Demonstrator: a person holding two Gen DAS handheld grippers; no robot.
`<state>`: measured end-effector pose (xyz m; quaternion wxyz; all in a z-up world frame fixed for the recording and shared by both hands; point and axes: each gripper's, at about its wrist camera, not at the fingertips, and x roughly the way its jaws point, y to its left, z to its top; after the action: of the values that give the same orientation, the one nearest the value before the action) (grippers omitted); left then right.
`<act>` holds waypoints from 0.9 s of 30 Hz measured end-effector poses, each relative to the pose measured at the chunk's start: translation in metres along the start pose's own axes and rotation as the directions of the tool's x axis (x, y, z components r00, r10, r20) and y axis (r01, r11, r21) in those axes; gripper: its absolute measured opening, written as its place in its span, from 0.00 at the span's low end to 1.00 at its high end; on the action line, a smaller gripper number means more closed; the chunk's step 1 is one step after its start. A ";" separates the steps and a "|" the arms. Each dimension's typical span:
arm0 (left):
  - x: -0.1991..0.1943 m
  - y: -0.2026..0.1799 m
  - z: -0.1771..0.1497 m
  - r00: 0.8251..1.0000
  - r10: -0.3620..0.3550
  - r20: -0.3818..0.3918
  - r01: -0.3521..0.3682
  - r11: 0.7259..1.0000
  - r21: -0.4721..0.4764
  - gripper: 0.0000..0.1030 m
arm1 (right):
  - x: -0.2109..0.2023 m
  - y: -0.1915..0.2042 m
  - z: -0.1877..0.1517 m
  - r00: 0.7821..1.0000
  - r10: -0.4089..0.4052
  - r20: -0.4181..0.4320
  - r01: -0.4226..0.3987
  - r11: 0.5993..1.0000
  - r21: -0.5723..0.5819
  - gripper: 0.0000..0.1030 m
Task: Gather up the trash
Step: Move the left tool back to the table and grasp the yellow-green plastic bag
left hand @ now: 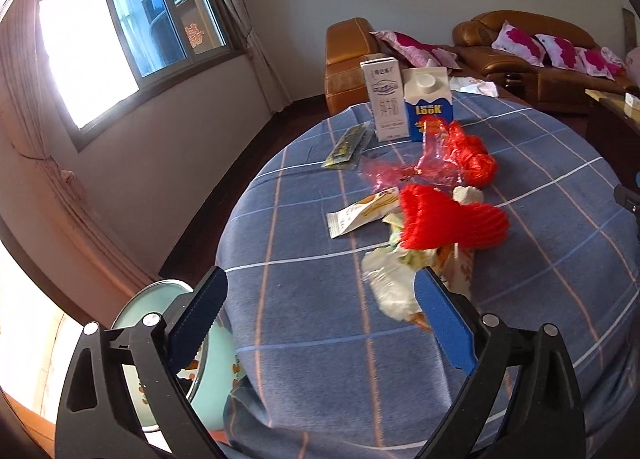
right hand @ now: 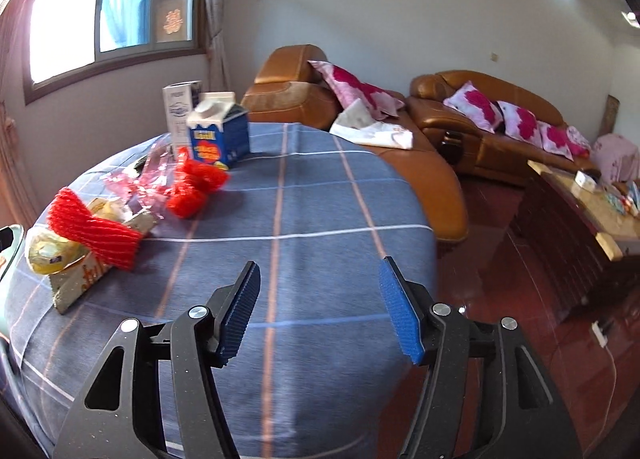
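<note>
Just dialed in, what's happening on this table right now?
Trash pickup, nothing grabbed yet. Both the left gripper and the right gripper hover open and empty over the blue checked tablecloth. Litter lies scattered: a red foam net, a crumpled wrapper just beyond the left fingers, a snack packet, red plastic, and two upright cartons, one white and one blue. A teal bin sits beside the table at the left.

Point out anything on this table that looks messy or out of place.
Litter sprawls across the blue checked tablecloth: red foam nets, crumpled red plastic film, and torn snack wrappers lying loose. Only the white carton and blue carton stand upright.
</note>
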<state>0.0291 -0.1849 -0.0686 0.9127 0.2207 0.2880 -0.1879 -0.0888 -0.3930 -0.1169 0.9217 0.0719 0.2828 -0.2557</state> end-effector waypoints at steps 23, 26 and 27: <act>0.023 0.011 -0.027 0.987 -0.142 -0.073 0.142 0.990 0.007 0.08 | -0.006 0.014 -0.015 0.998 0.063 0.004 -0.063 0.998 0.000 0.65; 0.010 0.026 -0.028 0.992 -0.119 -0.042 0.119 0.993 -0.004 0.07 | -0.006 0.017 -0.015 0.998 0.066 0.002 -0.066 0.998 -0.002 0.65; 0.005 0.032 -0.028 0.994 -0.110 -0.029 0.110 0.994 -0.006 0.07 | -0.006 0.018 -0.015 0.998 0.069 0.001 -0.069 0.998 -0.001 0.65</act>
<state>0.0357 -0.1449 -0.0834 0.8972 0.2052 0.3133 -0.2340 -0.0913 -0.3707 -0.1259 0.9302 0.0808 0.2799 -0.2235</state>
